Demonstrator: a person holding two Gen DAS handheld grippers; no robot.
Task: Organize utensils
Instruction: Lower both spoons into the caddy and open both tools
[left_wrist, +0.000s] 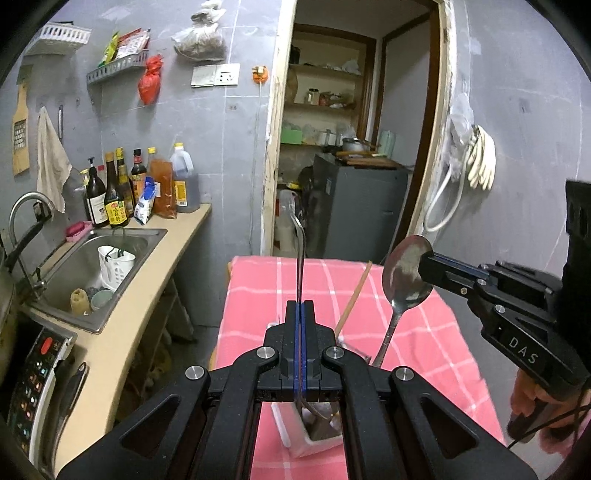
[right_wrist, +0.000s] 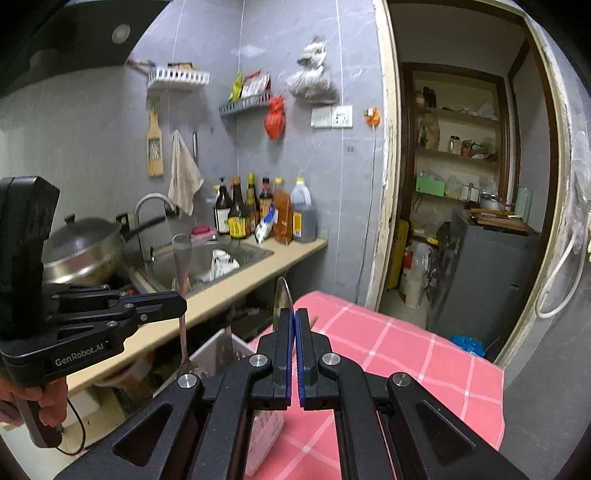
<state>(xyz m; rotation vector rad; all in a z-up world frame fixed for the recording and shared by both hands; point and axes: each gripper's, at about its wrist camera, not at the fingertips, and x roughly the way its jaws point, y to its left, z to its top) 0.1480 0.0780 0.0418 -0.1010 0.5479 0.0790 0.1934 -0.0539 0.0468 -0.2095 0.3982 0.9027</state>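
Over the pink-checked bench (left_wrist: 424, 343), a white holder (left_wrist: 295, 435) stands below both claws; the left claw (left_wrist: 300, 308) is clamped on a thin utensil (left_wrist: 301, 251), the right claw (left_wrist: 428, 264) on a spoon (left_wrist: 404, 275) by its bowl — each should be lowered upright and released only once seated, so the holder is not tipped.

Matte black left claw (left_wrist: 300, 314) with blue inner pads, silver round screws, right claw (right_wrist: 292, 325) alike, white "DAS" and "GenRobot.AI" lettering, thin black cable, bare-skinned hands

Glossy metal spoon (left_wrist: 406, 273), matt white plastic holder (left_wrist: 295, 435), pink checked cloth (left_wrist: 424, 343).
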